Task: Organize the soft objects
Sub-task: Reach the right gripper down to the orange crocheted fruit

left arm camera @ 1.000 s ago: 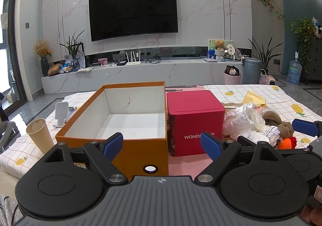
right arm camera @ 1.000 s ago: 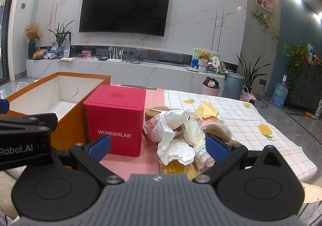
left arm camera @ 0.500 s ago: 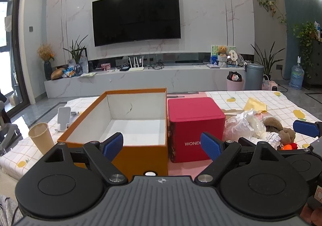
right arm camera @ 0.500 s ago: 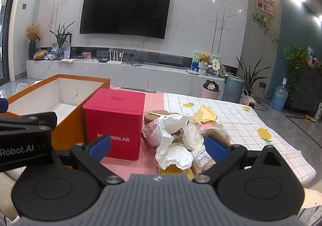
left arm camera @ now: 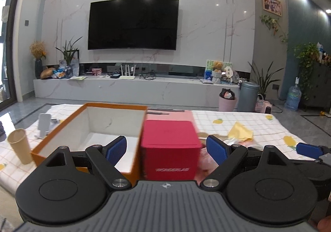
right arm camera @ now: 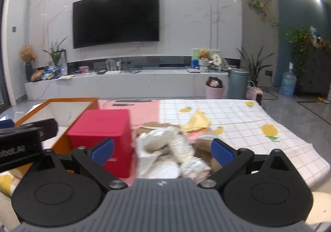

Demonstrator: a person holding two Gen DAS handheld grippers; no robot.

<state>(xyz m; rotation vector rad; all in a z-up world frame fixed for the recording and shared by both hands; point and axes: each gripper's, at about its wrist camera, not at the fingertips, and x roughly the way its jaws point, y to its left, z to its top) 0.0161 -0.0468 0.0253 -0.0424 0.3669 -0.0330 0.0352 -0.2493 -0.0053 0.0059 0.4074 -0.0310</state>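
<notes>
A heap of soft things, white plastic bags [right arm camera: 163, 157] and a brown plush toy [right arm camera: 203, 147], lies on the table right of a red WONDERLAB box [left arm camera: 170, 149]. An open, empty orange box [left arm camera: 86, 134] stands left of the red box. A yellow cloth [right arm camera: 196, 122] lies behind the heap. My left gripper [left arm camera: 166, 147] is open and empty, held above the near table edge facing the red box. My right gripper [right arm camera: 163, 149] is open and empty, facing the heap. The right gripper's blue fingertip [left arm camera: 308, 148] shows at the left wrist view's right edge.
A paper cup [left arm camera: 19, 146] and a white phone stand [left arm camera: 44, 124] sit left of the orange box. The table [right arm camera: 238, 116] has a checked cloth with lemon prints. A TV wall, low cabinet, bins and plants stand behind.
Both grippers have risen and tilted up, so the table sits lower in both views. The right view has also swung a little. Both stay open and empty.
</notes>
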